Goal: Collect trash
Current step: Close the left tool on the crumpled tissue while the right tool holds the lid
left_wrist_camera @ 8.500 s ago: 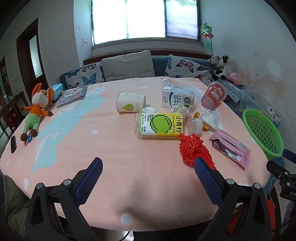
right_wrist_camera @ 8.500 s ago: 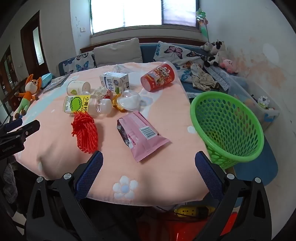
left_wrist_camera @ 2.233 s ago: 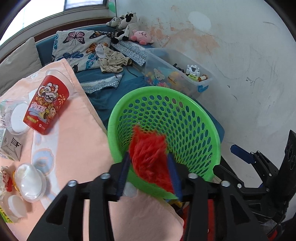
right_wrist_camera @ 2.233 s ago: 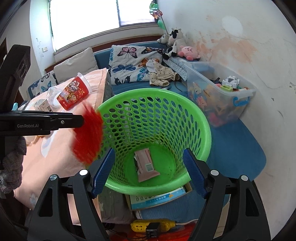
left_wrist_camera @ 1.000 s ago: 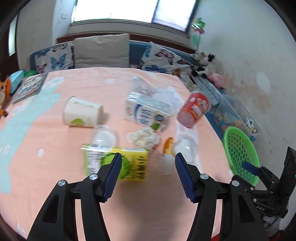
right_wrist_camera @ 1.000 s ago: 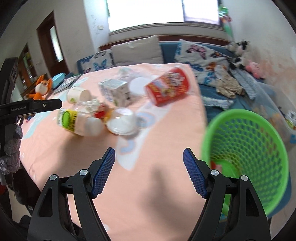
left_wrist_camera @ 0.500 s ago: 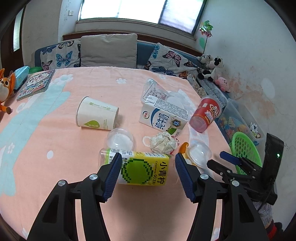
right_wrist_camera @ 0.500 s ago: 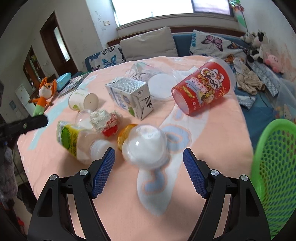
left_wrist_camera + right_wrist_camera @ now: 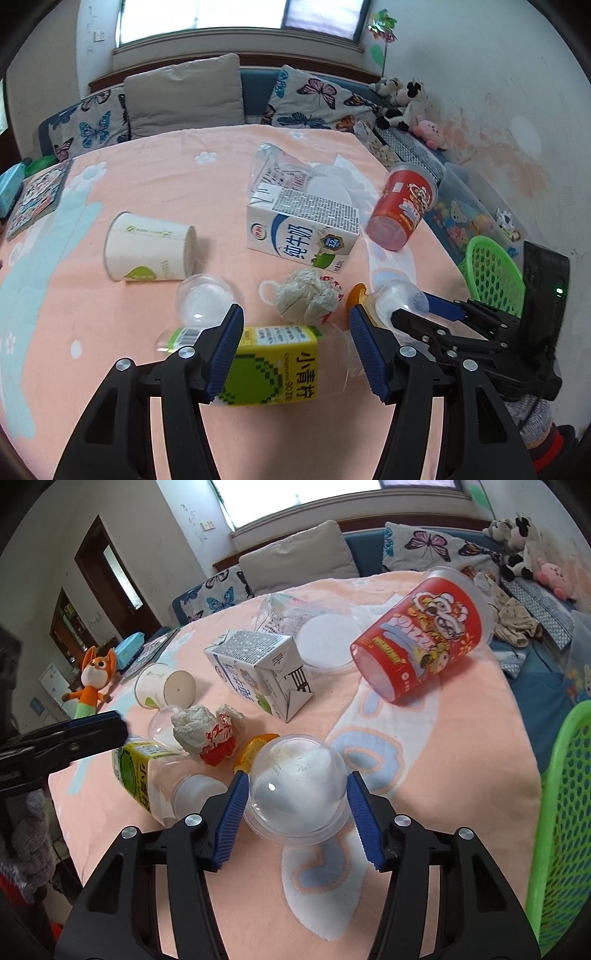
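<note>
My left gripper (image 9: 297,354) is open, its blue pads on either side of a clear bottle with a yellow-green label (image 9: 275,369) lying on the pink tablecloth; the bottle also shows in the right wrist view (image 9: 142,771). My right gripper (image 9: 295,814) is open, its pads flanking a clear dome lid (image 9: 297,794) without pressing it; the lid shows in the left wrist view (image 9: 397,297). A green mesh basket (image 9: 565,812) stands past the table's right edge and shows in the left wrist view (image 9: 495,273).
On the table lie a milk carton (image 9: 306,229), a red snack cup (image 9: 404,206), a white paper cup (image 9: 147,247), crumpled wrappers (image 9: 306,299), a second dome lid (image 9: 203,299) and an orange piece (image 9: 255,751). A sofa with cushions is behind.
Both grippers have moved in from the basket to the table: the left pads now straddle the bottle, the right pads the dome lid. Earlier the red mesh went into the basket.
</note>
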A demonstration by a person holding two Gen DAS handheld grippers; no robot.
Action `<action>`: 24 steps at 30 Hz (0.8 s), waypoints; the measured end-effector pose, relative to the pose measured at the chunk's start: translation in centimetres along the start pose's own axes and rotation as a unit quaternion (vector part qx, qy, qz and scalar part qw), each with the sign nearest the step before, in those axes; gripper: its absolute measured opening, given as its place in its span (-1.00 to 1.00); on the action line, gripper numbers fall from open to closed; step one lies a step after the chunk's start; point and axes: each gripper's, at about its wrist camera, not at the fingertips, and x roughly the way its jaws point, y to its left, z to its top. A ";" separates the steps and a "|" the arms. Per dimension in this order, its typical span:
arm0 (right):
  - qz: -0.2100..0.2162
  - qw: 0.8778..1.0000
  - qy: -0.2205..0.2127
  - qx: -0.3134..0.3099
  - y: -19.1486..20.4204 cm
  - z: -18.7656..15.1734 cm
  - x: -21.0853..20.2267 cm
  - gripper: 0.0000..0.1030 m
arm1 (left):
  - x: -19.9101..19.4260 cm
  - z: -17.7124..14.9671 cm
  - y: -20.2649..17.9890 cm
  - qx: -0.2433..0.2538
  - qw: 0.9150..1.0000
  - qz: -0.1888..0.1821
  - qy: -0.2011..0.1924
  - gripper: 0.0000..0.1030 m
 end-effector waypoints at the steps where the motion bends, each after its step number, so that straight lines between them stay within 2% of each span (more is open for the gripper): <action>1: -0.003 1.000 -0.004 0.001 -0.1 -0.1 -0.4 0.08 | 0.4 0.1 -0.1 0.003 1.000 -0.002 0.005 0.12; 11: -0.031 0.999 -0.039 0.007 -1.9 -1.2 -4.9 0.08 | 5.4 2.0 -1.5 0.039 0.997 -0.006 0.069 0.07; 15: -0.044 0.998 -0.049 0.015 -2.9 -1.7 -6.6 0.08 | 6.1 2.7 -1.7 0.054 0.996 0.002 0.075 0.01; 24: -0.070 0.994 -0.066 0.043 -5.7 -2.6 -9.5 0.08 | 6.7 3.9 -0.4 0.031 0.995 -0.008 0.091 0.01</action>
